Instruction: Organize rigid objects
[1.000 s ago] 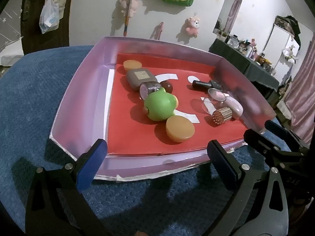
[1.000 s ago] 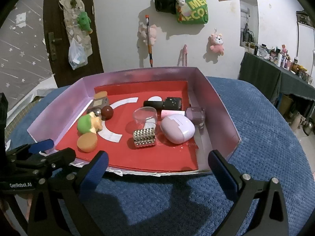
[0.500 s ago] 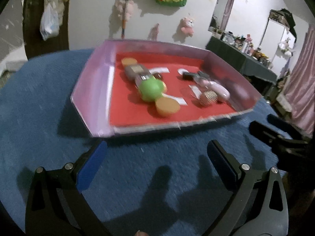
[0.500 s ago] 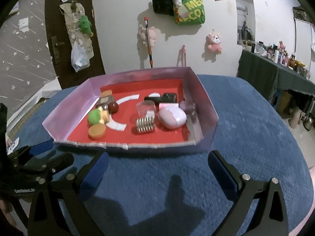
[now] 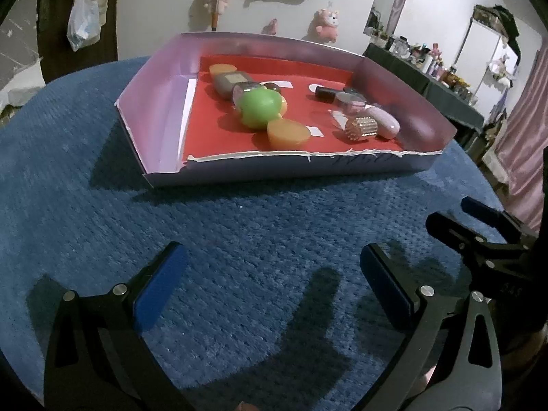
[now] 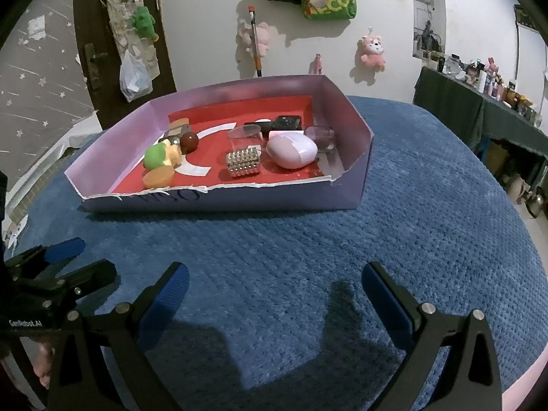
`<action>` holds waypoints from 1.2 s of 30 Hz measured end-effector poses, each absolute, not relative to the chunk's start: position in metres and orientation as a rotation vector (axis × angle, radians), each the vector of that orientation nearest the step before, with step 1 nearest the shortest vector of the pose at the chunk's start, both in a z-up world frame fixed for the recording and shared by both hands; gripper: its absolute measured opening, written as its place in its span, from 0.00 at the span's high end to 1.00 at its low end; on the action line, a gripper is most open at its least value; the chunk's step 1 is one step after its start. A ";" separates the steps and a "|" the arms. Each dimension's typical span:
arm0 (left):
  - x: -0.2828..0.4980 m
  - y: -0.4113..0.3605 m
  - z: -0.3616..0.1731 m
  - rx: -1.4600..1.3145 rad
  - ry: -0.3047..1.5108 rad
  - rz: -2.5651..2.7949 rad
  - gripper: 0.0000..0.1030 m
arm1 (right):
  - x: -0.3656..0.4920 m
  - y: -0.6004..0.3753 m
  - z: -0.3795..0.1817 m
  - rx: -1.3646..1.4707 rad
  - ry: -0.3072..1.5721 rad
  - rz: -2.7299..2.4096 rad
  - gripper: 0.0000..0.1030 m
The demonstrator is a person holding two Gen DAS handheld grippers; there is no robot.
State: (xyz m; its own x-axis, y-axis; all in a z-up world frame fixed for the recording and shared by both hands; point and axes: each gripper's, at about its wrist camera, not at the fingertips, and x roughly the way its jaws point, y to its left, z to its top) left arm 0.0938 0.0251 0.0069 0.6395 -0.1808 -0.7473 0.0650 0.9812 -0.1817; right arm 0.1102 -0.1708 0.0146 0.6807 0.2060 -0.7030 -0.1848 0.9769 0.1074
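Rigid objects for sorting all lie inside a shallow lilac cardboard tray [image 5: 154,116] with a red floor, set on a blue textured cloth [image 5: 239,246].

From the left wrist view, the left gripper [image 5: 270,270] hangs low over bare cloth, well short of the tray, its blue-padded jaws spread wide and holding nothing. The items run in two loose rows, probably grouped that way on purpose: an orange disc [image 5: 289,132], a green round toy [image 5: 260,108], and a grey block [image 5: 231,80] on one side; a studded metal cube [image 5: 361,129] and a lilac oval case [image 5: 383,121] on the other. The green toy hides most of a dark ball behind it, and the small pieces at the far wall are too cramped to name. The right gripper [image 5: 479,219] shows at the edge, cut off.

From the right wrist view, the right gripper [image 6: 274,291] is likewise wide apart and empty, near the tray's torn front wall [image 6: 222,200]. A clear cup [image 6: 245,137] partly masks a black bottle behind it. Writing on the wall is unreadable.
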 end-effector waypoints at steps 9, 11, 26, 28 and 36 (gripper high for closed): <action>0.095 0.014 0.002 -0.056 0.868 -0.088 0.00 | 0.116 -0.174 0.003 0.049 0.804 0.198 0.00; 0.096 0.009 0.001 -0.026 0.869 -0.067 0.00 | 0.117 -0.176 0.002 0.063 0.811 0.197 0.00; 0.099 0.031 0.002 -0.121 0.861 -0.019 0.00 | 0.119 -0.170 0.001 0.026 0.822 0.189 0.00; 0.101 0.034 0.002 -0.118 0.862 -0.013 0.00 | 0.119 -0.169 0.001 0.024 0.823 0.187 0.00; 0.101 0.021 -0.002 -0.030 0.870 0.012 0.00 | 0.122 -0.162 0.000 -0.028 0.842 0.165 0.00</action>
